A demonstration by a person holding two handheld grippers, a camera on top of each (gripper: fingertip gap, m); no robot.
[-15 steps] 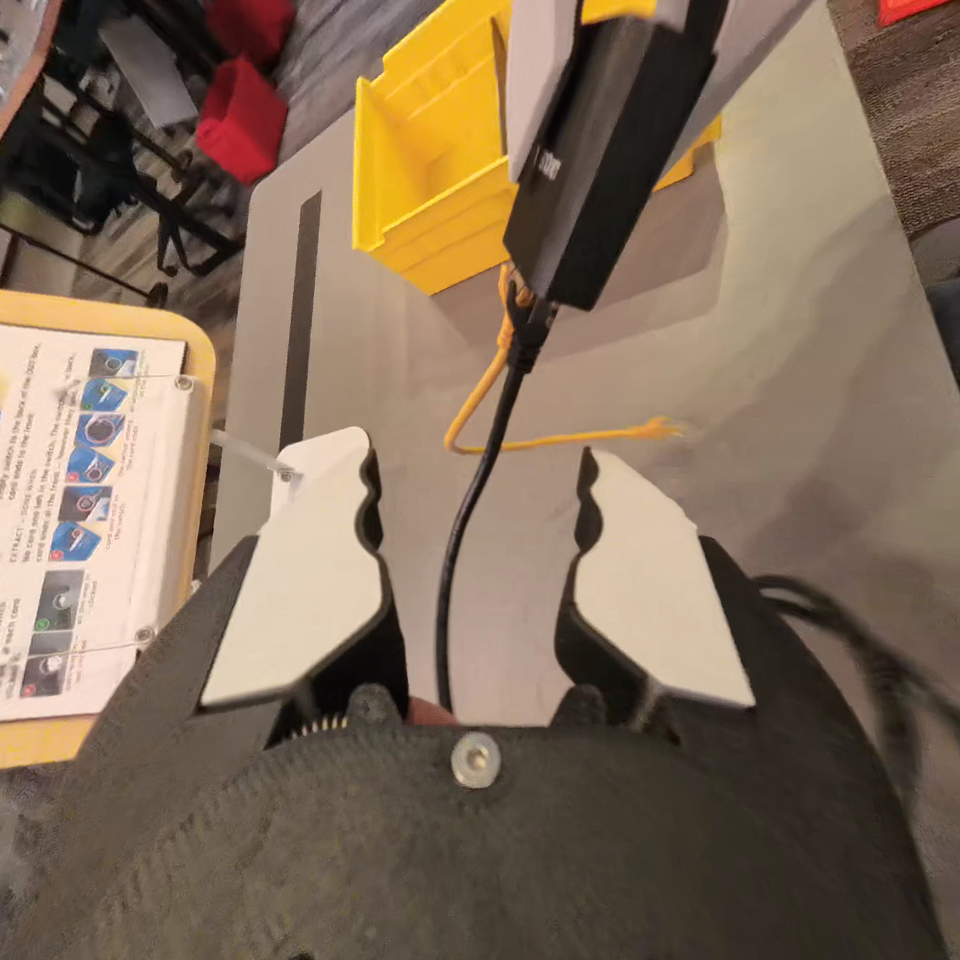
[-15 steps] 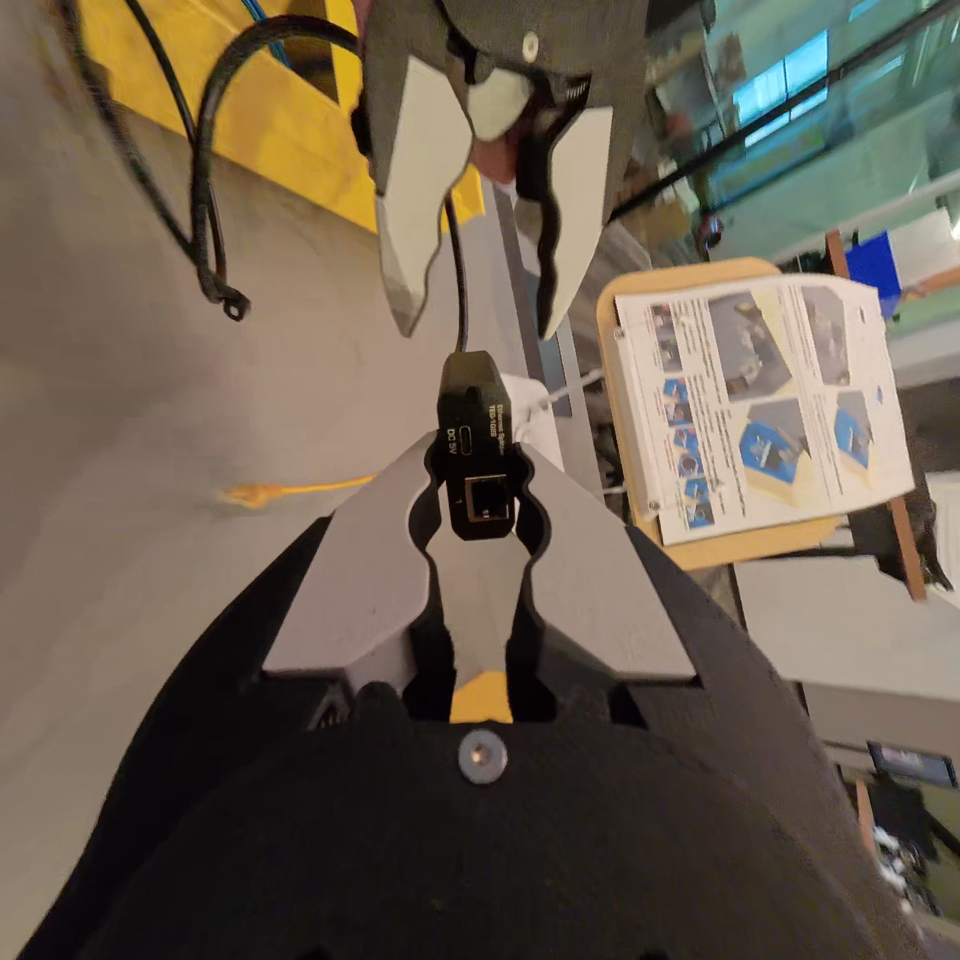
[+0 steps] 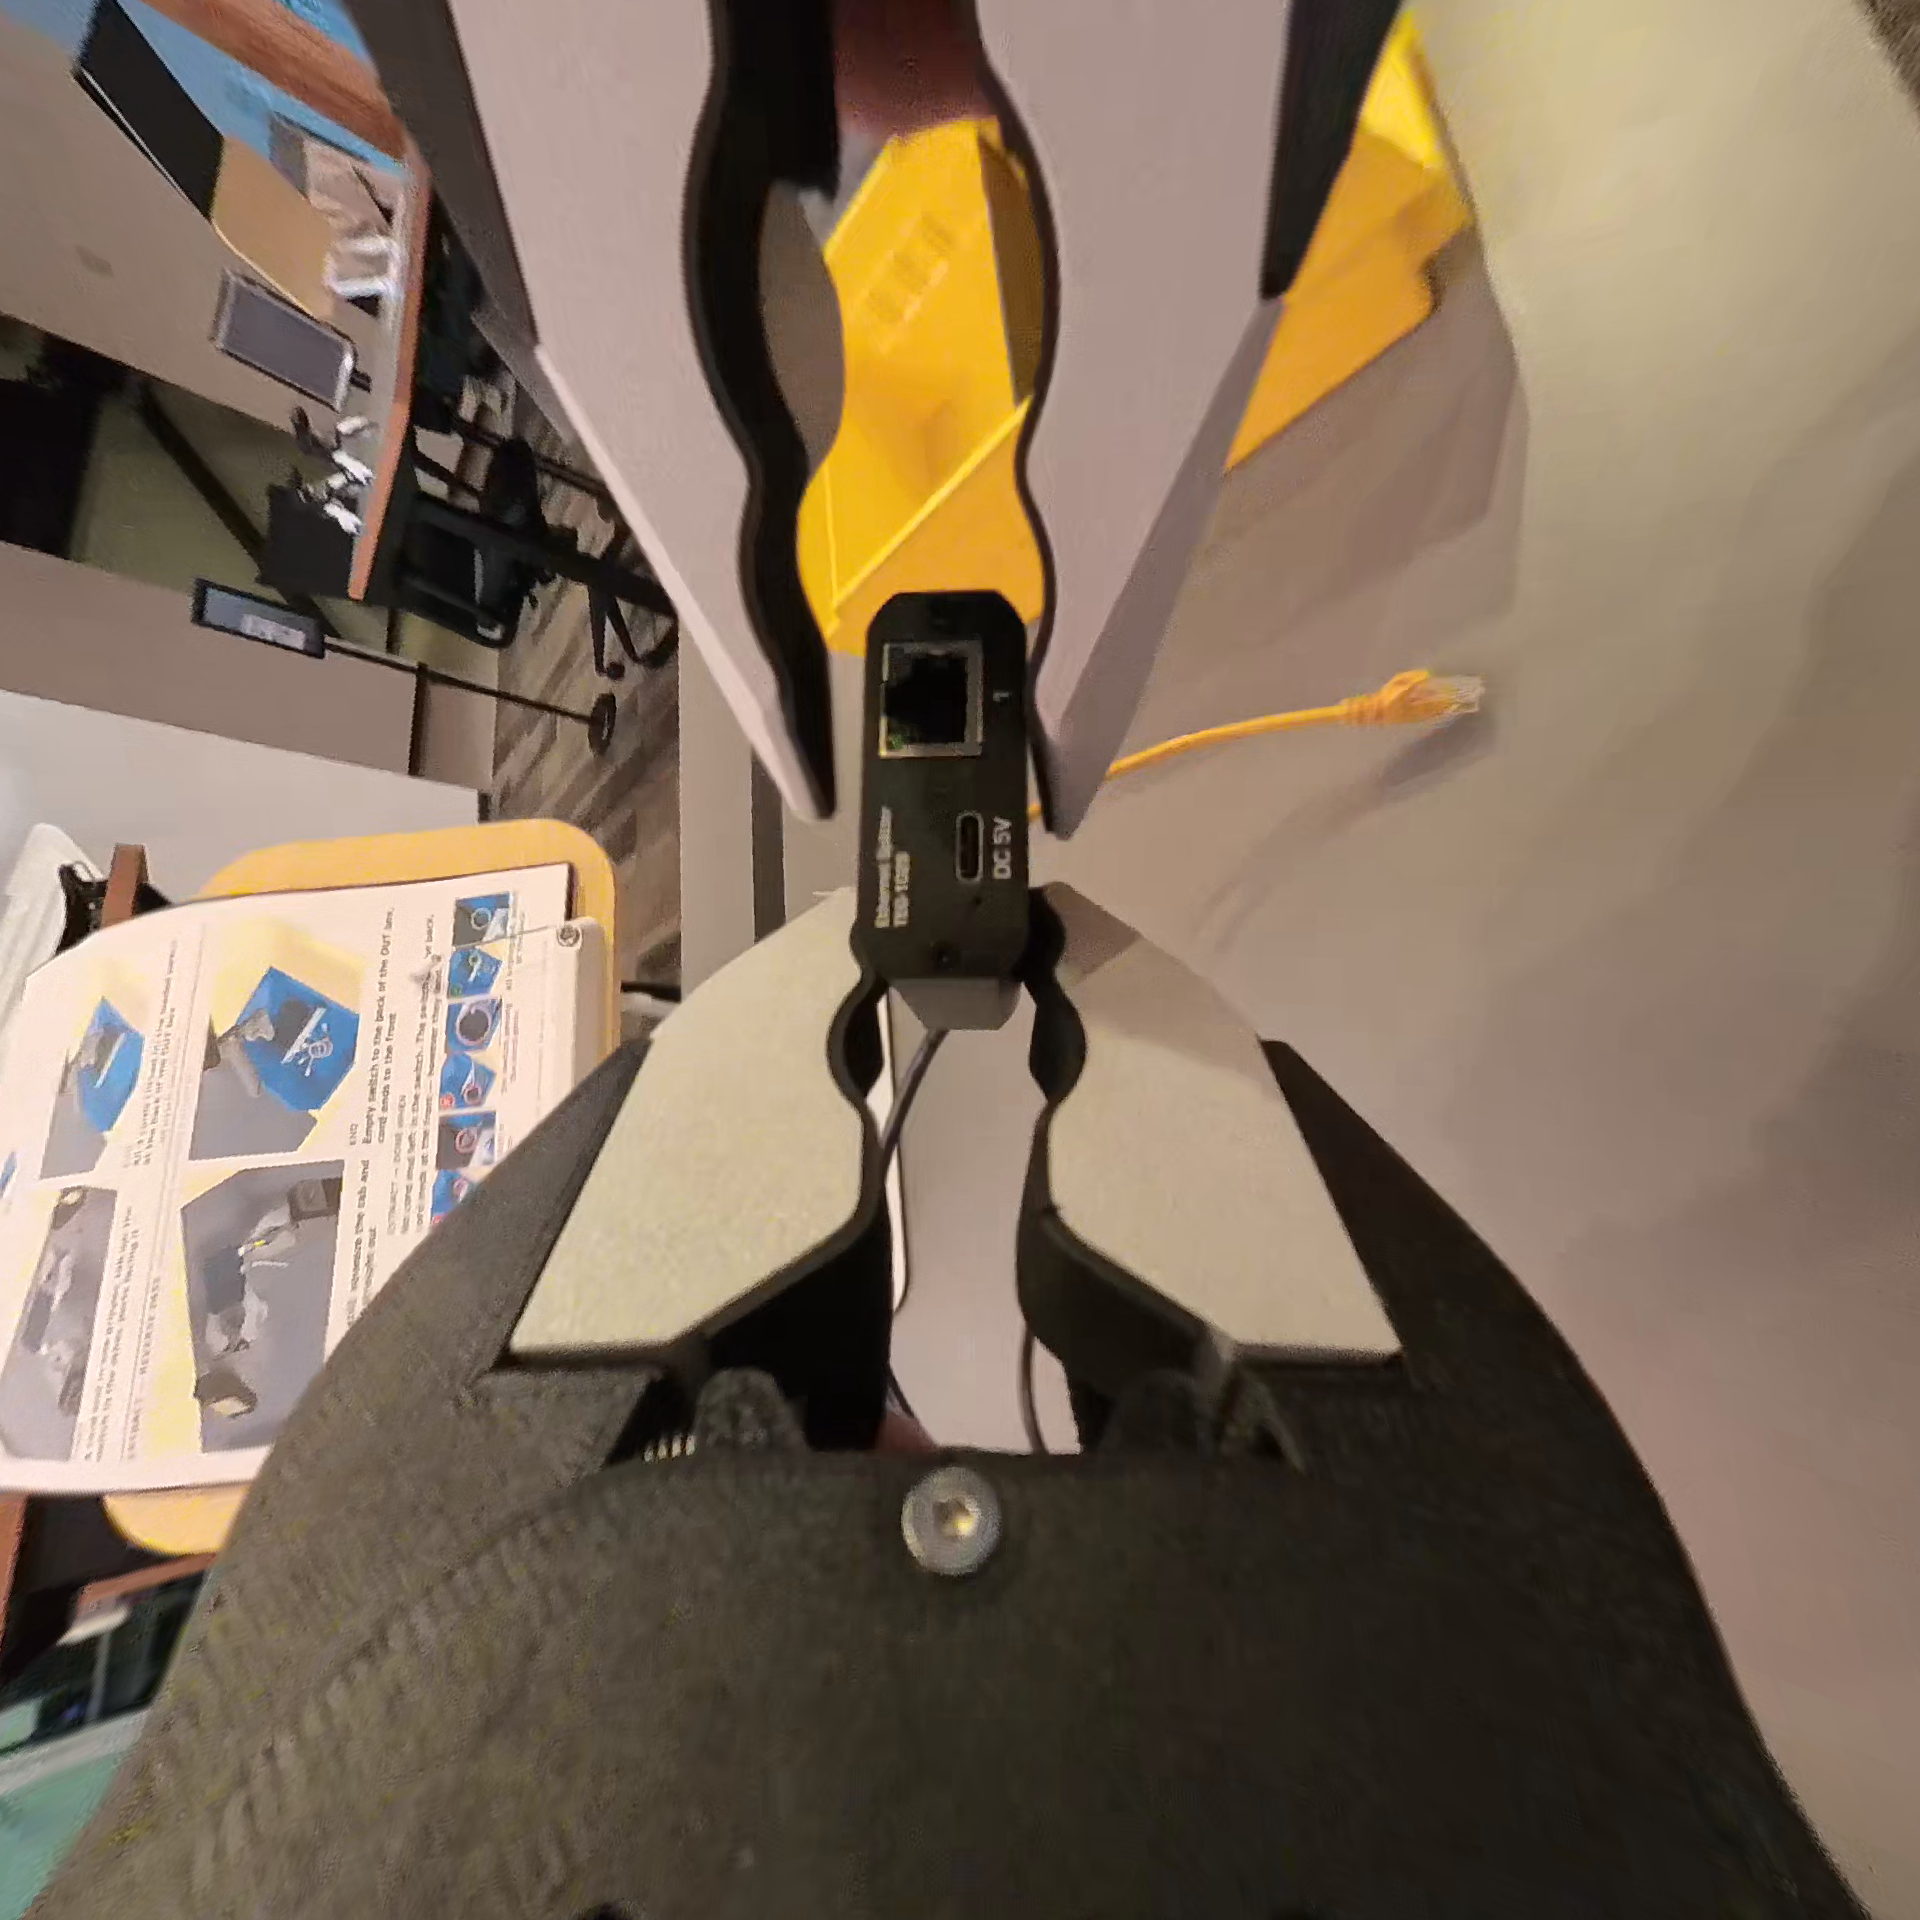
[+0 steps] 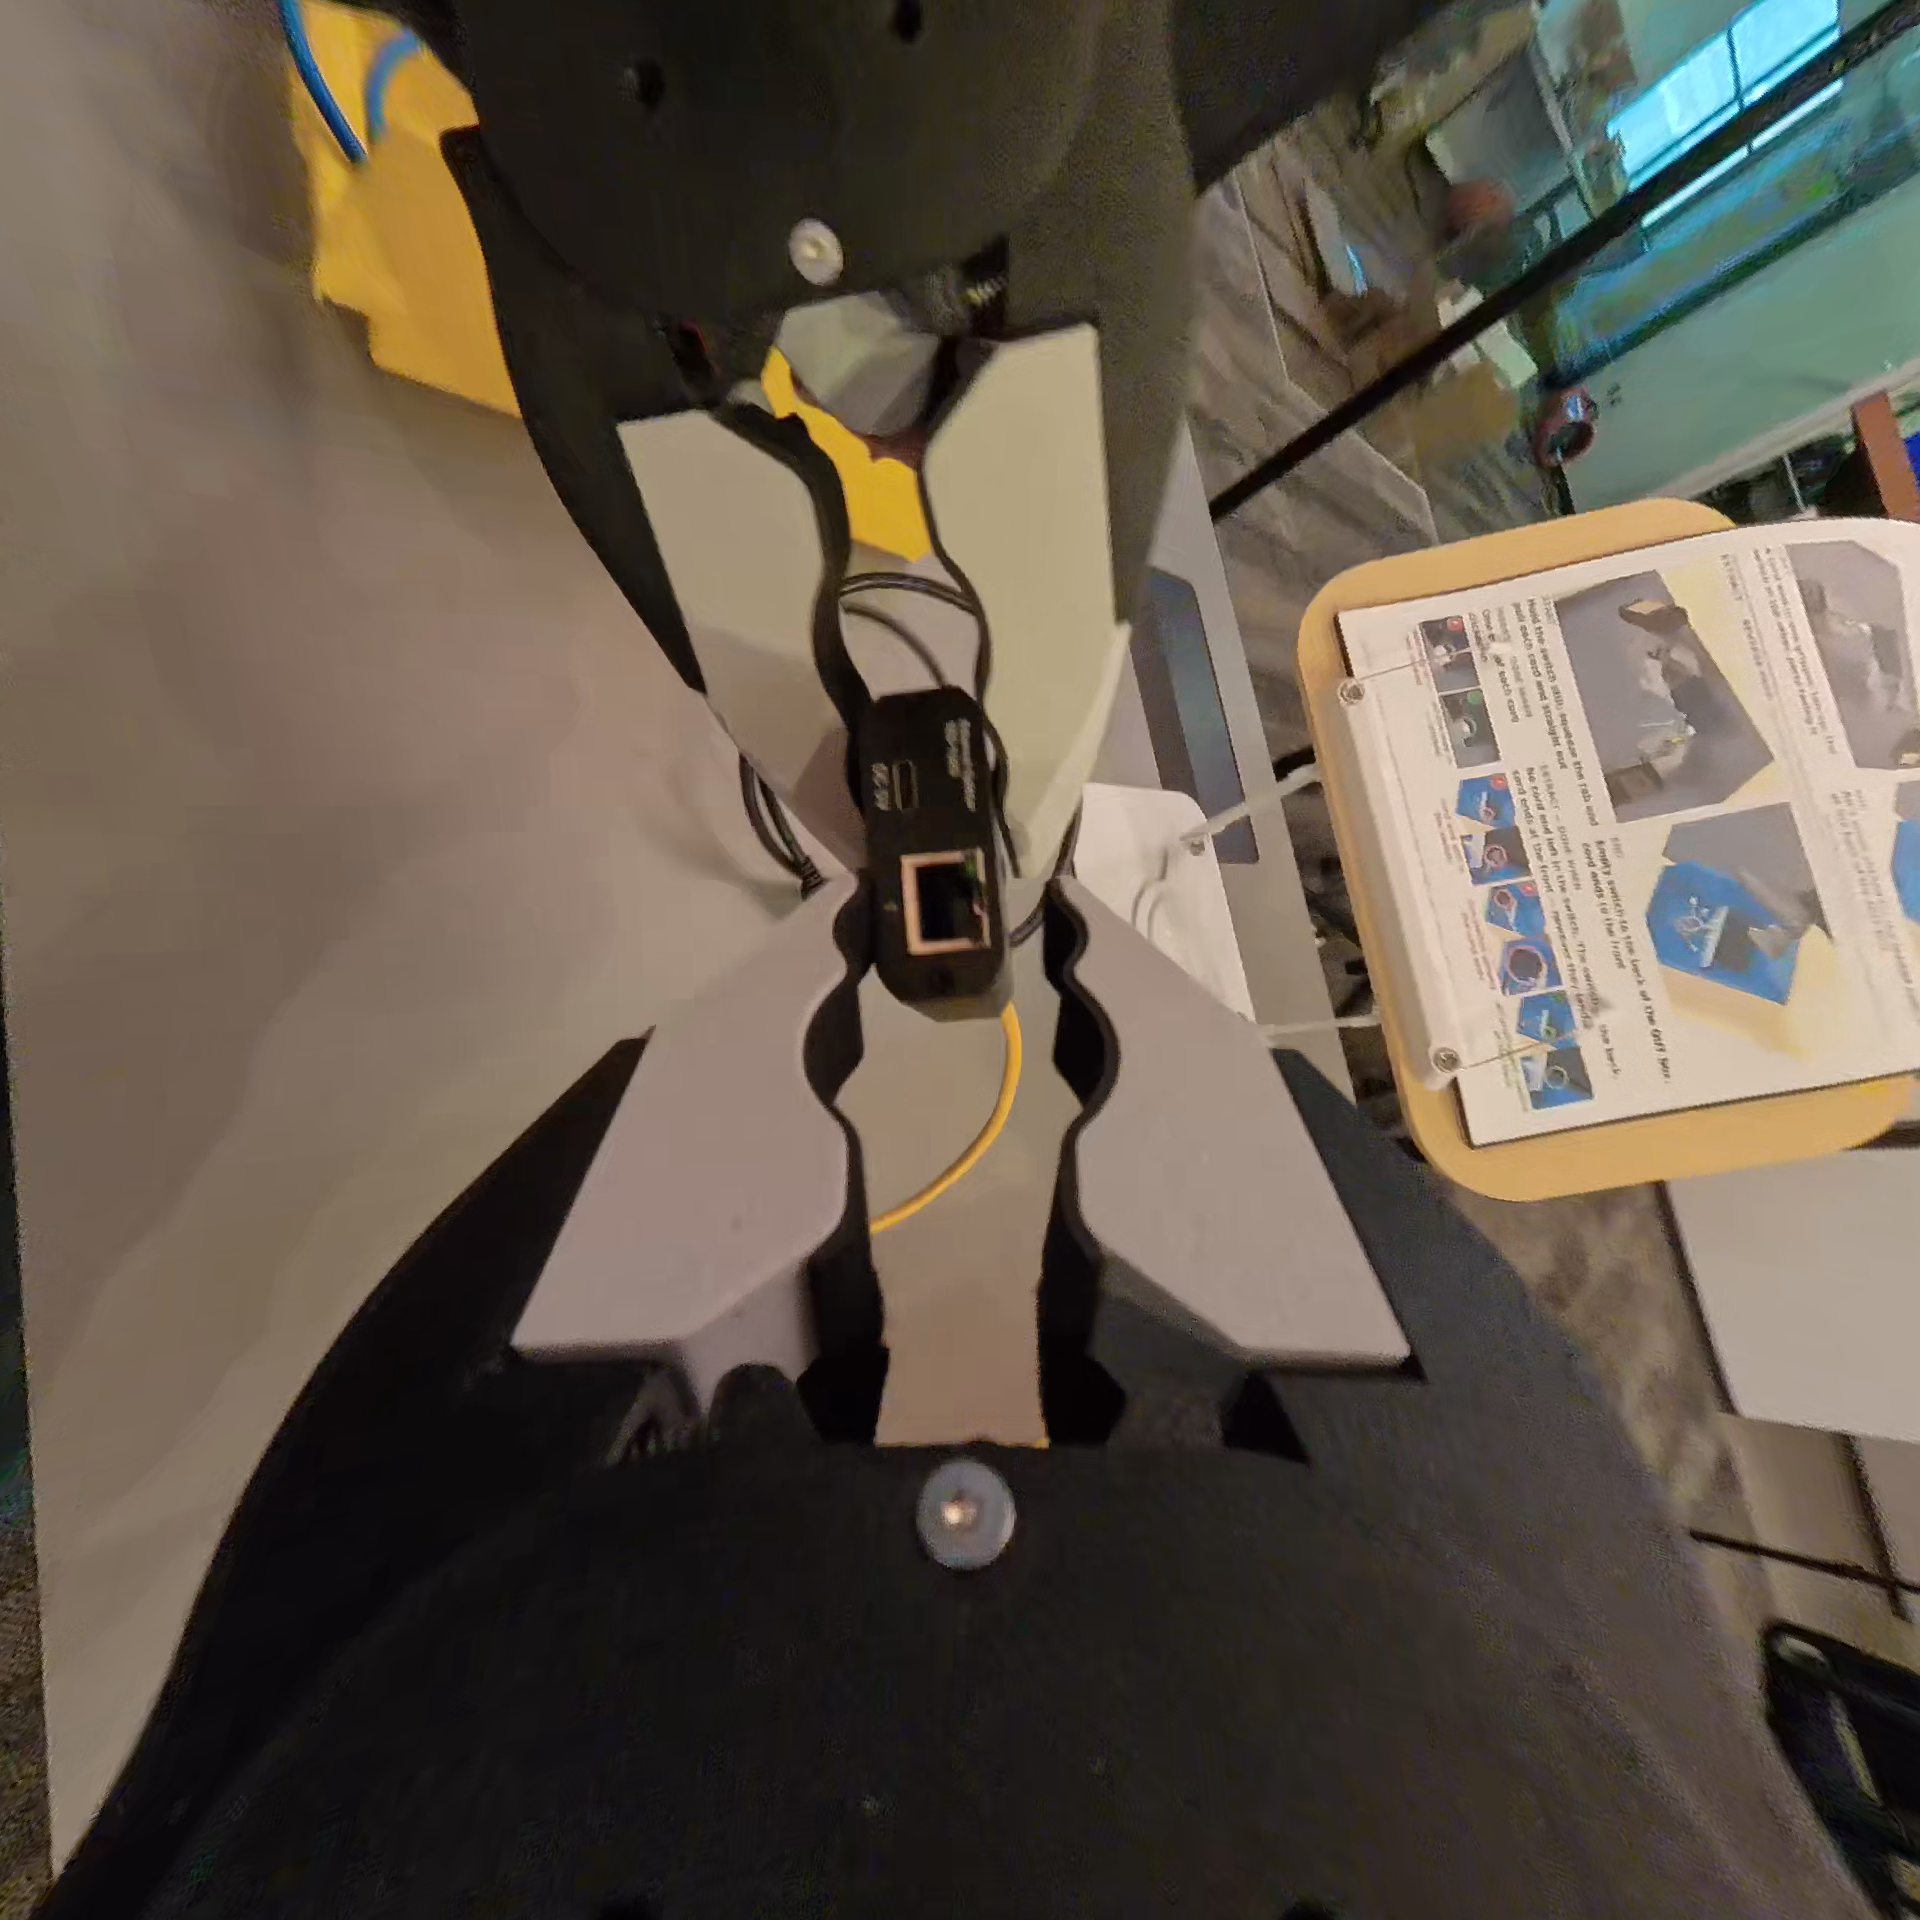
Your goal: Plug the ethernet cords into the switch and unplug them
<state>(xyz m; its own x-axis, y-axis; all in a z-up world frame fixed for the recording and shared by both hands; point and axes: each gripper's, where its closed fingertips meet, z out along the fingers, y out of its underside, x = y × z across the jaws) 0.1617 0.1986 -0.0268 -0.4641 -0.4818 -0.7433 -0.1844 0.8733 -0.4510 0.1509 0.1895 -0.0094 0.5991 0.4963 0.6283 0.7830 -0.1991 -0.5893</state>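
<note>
left wrist view: the small matte-black boxy switch [image 3: 943,821] sits pinched in the left claw [image 3: 948,971] with wavy grey fingers; right claw [image 4: 948,925] clamps its other end above the smooth grey desk [image 3: 1610,935].

Grey table [image 3: 1662,935] with yellow bin [image 3: 914,416] and loose orange cord [image 3: 1351,717] on it

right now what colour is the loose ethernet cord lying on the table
Orange-yellow ethernet cord, clearest in the left wrist view, lying on the grey table.
</note>
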